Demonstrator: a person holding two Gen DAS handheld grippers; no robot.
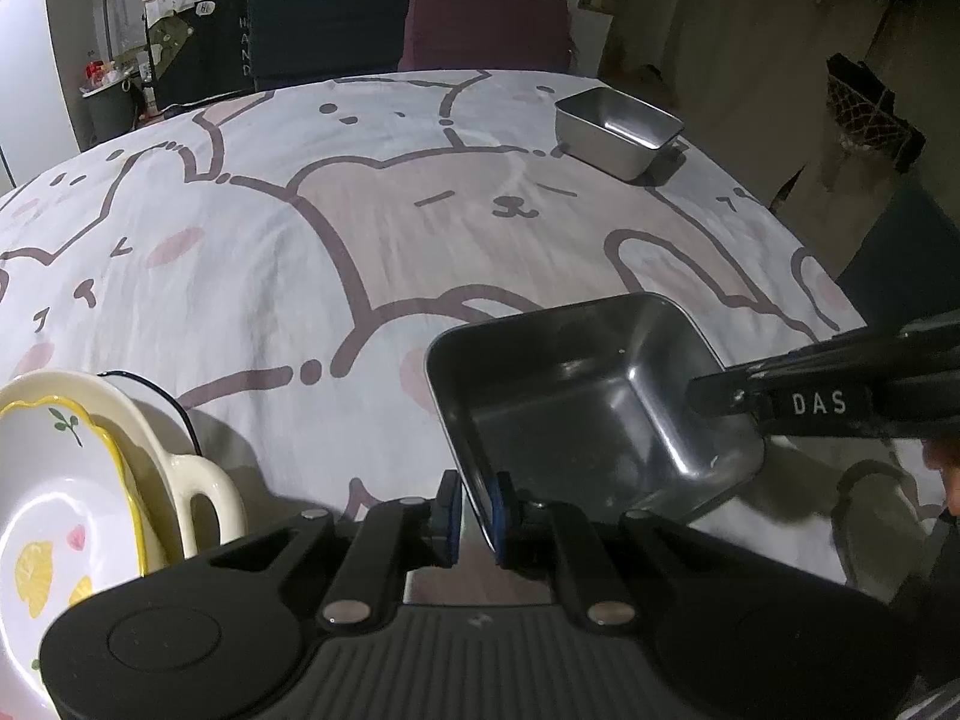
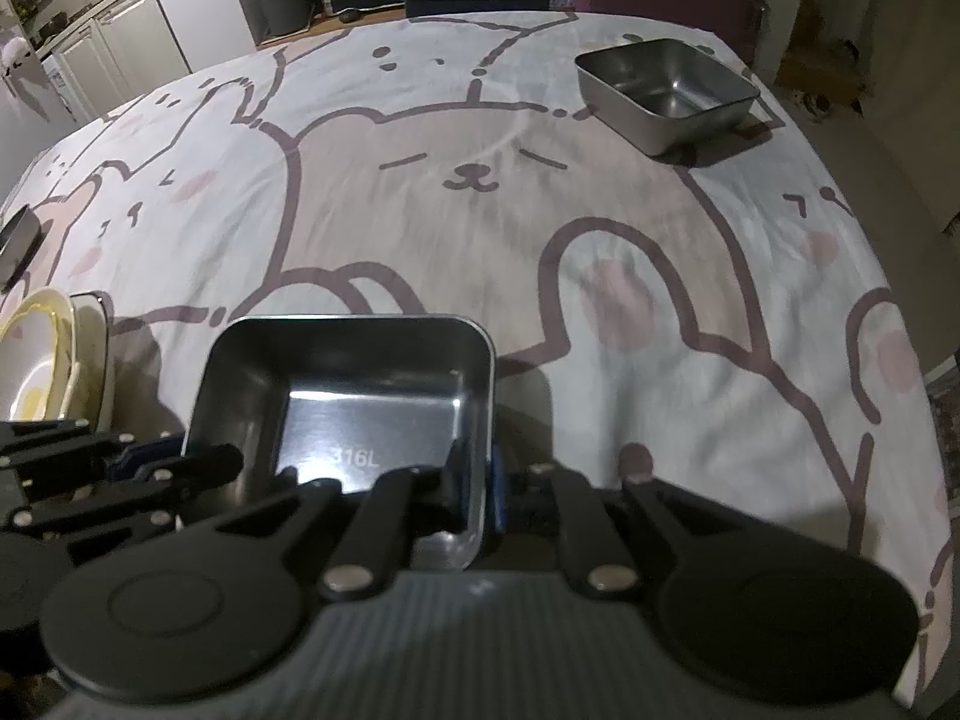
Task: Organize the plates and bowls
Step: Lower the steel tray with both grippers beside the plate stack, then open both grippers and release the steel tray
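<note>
A square steel tray (image 1: 576,396) (image 2: 360,372) sits near the front of the table. My left gripper (image 1: 474,510) straddles its near rim. A sliver of cloth shows between one blue pad (image 1: 450,510) and the wall, so the jaws stand slightly open. My right gripper (image 2: 477,492) straddles the tray's right wall, one finger inside and a blue pad (image 2: 497,492) outside, without a firm pinch. Each gripper shows in the other's view, the right gripper (image 1: 714,393) and the left gripper (image 2: 180,459). Stacked cream bowls with lemon prints (image 1: 54,480) (image 2: 36,360) stand to the left.
A second steel tray (image 1: 618,126) (image 2: 666,90) rests at the far right of the bear-print tablecloth (image 1: 360,240). A dark round object (image 2: 18,240) lies at the left edge. A dark chair (image 1: 330,24) and a maroon chair (image 1: 486,27) stand behind the table.
</note>
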